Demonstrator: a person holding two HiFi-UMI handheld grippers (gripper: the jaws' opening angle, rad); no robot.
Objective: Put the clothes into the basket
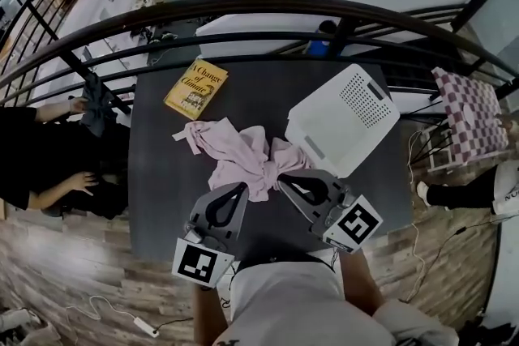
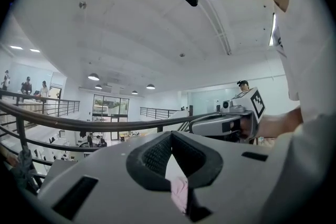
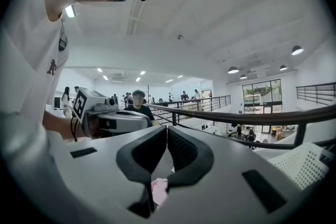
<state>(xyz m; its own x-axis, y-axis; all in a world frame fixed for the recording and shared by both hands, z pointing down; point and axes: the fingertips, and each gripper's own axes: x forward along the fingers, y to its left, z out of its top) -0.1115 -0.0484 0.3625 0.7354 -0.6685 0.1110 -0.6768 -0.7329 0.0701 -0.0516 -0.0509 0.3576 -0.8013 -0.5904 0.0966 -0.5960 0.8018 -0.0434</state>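
Observation:
A crumpled pink garment [image 1: 243, 154] lies in the middle of the dark grey table [image 1: 162, 174]. To its right a white perforated basket [image 1: 361, 101] rests on the table. My left gripper [image 1: 241, 190] lies at the garment's near edge, jaws together. My right gripper [image 1: 281, 181] is beside it, shut, with its tips at the cloth's near right edge. In the left gripper view the left gripper [image 2: 170, 134] has its tips meeting, with a bit of pink cloth [image 2: 181, 194] showing below. The right gripper view shows the same for the right gripper [image 3: 166, 128] and the pink cloth [image 3: 157, 189]. I see no fabric pinched by either.
A yellow book [image 1: 196, 88] lies at the table's far left. A dark curved railing [image 1: 268, 8] runs behind the table. A person in black [image 1: 49, 166] sits at the left edge. A checked cloth [image 1: 466, 113] lies on a stand to the right. The basket's corner [image 3: 304, 165] shows at the right.

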